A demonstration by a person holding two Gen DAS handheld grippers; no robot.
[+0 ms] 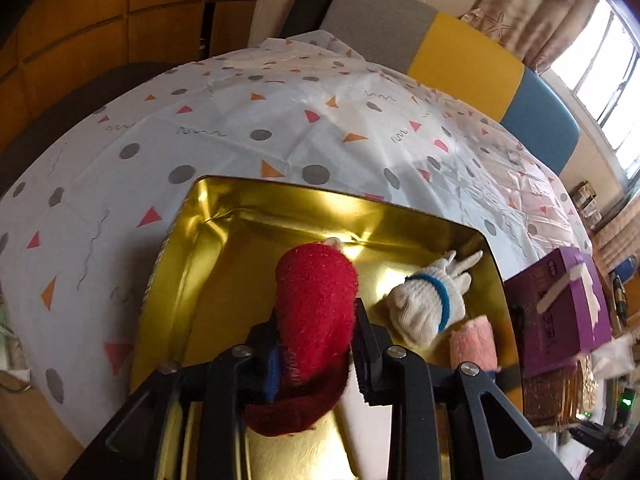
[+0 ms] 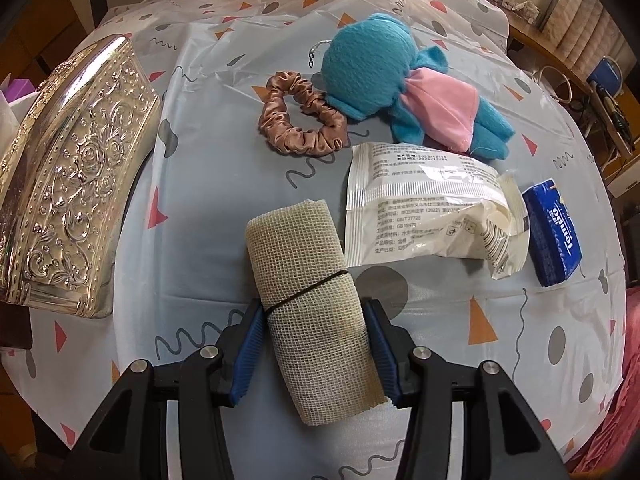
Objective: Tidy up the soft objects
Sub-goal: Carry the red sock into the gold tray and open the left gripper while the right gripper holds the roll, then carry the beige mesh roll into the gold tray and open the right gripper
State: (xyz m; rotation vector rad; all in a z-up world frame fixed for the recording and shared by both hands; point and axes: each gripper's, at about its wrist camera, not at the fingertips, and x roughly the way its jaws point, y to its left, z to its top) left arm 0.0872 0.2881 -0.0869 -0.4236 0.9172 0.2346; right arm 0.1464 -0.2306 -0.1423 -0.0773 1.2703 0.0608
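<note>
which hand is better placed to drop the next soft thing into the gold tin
Left. Its tool already hangs over the open gold tin with the red plush item between its fingers, beside the white glove. The right tool grips a mesh roll over the tablecloth, beside the tin.

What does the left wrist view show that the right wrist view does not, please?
Only the left wrist view: the gold tin's interior, a red fuzzy roll between the left gripper fingers, a white glove bundle, a pink roll and a purple box.

Only the right wrist view: the right gripper clamping a mesh roll, a scrunchie, a blue plush toy, a white packet, a tissue pack and an embossed silver lid.

Both: the patterned tablecloth.
</note>
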